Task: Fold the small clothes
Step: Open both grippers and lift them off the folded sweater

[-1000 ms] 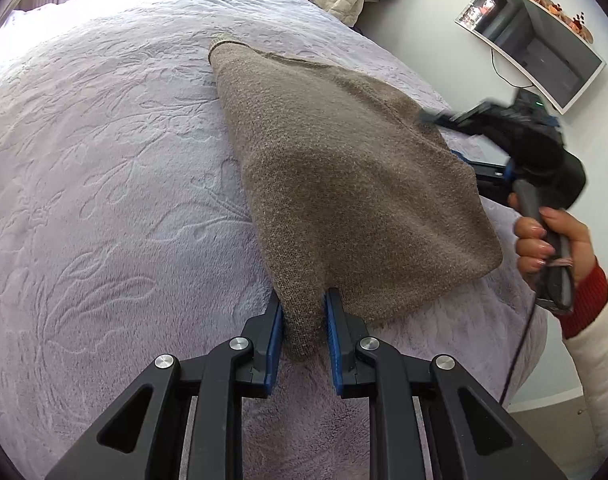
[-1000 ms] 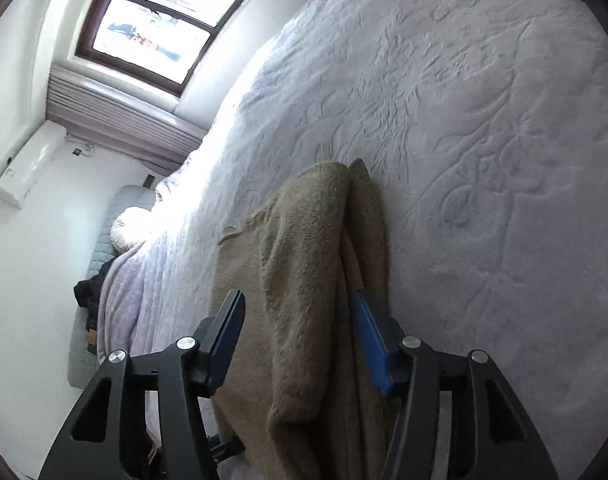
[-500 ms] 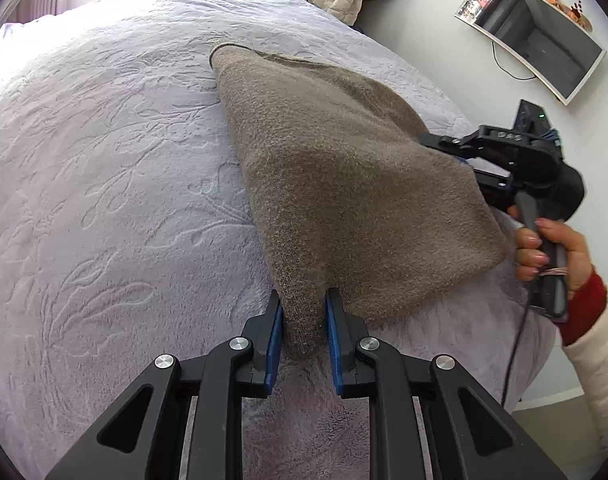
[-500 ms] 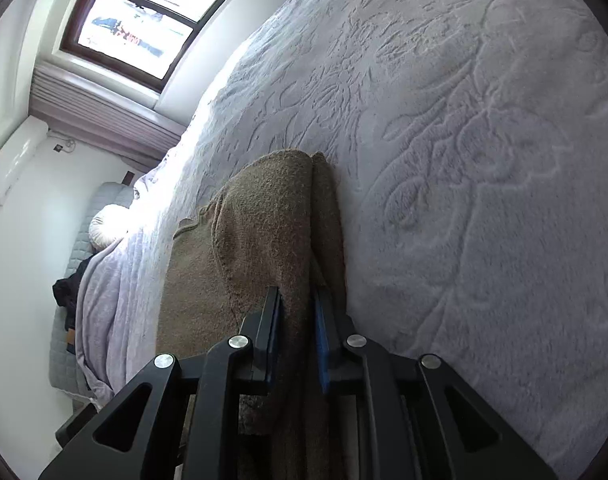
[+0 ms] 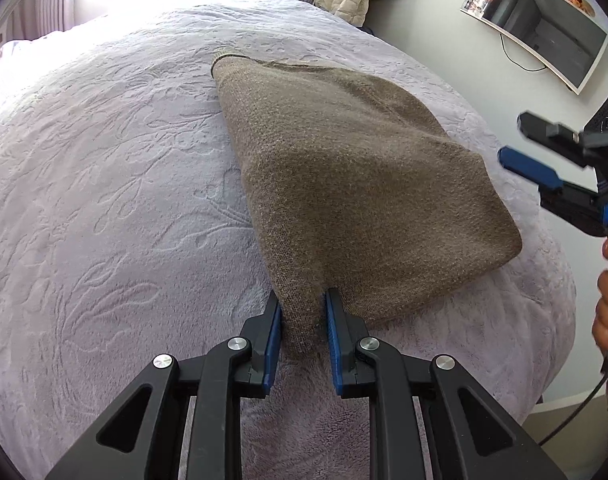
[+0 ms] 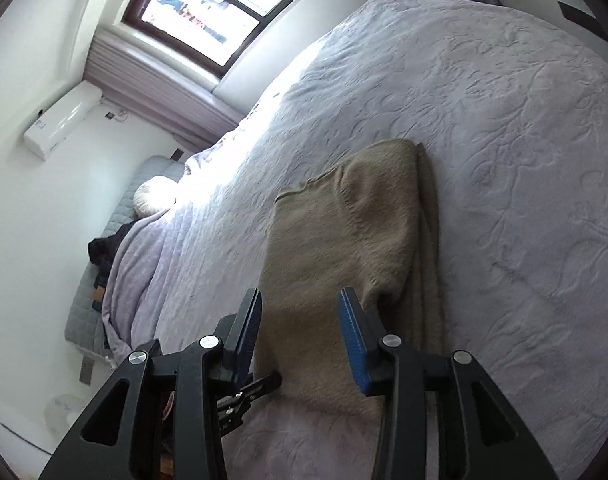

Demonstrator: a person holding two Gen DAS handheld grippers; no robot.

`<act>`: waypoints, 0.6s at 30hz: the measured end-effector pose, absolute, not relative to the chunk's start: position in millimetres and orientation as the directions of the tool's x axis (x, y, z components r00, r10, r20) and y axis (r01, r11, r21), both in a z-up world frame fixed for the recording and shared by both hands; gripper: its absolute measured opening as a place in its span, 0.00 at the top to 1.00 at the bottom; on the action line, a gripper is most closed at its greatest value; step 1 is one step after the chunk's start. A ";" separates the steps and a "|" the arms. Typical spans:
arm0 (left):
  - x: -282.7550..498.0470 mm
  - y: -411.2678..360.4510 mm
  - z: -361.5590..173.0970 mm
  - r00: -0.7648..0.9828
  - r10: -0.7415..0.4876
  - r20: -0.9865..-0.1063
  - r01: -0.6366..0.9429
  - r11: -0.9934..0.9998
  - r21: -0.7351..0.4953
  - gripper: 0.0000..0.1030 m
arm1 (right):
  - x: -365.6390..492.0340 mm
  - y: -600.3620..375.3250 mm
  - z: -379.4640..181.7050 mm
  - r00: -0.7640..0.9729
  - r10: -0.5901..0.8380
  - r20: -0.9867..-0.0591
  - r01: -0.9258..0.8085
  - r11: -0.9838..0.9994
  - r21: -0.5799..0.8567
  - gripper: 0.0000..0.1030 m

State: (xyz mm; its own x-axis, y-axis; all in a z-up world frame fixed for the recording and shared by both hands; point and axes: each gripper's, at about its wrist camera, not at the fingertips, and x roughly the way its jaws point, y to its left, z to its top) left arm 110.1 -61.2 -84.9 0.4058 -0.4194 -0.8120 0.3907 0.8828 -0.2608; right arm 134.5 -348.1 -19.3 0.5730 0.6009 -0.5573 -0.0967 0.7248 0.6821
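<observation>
Now left gripper point(image 5: 303, 320) jaws pinch brown garment point(image 5: 356, 184); right gripper point(image 6: 299, 332) jaws just opened, empty.

Two wrist cameras over a bed point(image 5: 103, 160)

Each looks down along its fingers, close; both share the brown knit garment point(image 5: 356, 184) lying there.

A lilac embossed bedspread point(image 5: 103, 184), wall television point(image 5: 540, 20), window point(image 6: 223, 4), and air conditioner point(image 6: 61, 120).

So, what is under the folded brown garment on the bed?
The brown garment lies on the lilac bedspread, which shows all around it. The right view shows its own lower fabric layer along one edge. Whether anything else lies beneath is hidden.
</observation>
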 end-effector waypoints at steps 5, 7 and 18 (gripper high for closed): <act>107.5 -64.5 -82.4 0.439 -0.361 -0.823 0.358 0.910 -0.208 0.38 | 140.1 -340.7 -64.4 0.504 0.537 -0.677 -0.006 0.785 0.619 0.58; 106.7 -58.9 -83.1 0.453 -0.339 -0.824 0.334 0.922 -0.195 0.20 | 139.3 -355.9 -82.9 0.516 0.580 -0.631 0.041 0.719 0.694 0.60; 108.4 -54.8 -88.6 0.437 -0.313 -0.843 0.320 0.930 -0.180 0.20 | 110.8 -378.9 -93.0 0.567 0.622 -0.540 0.057 0.624 0.779 0.62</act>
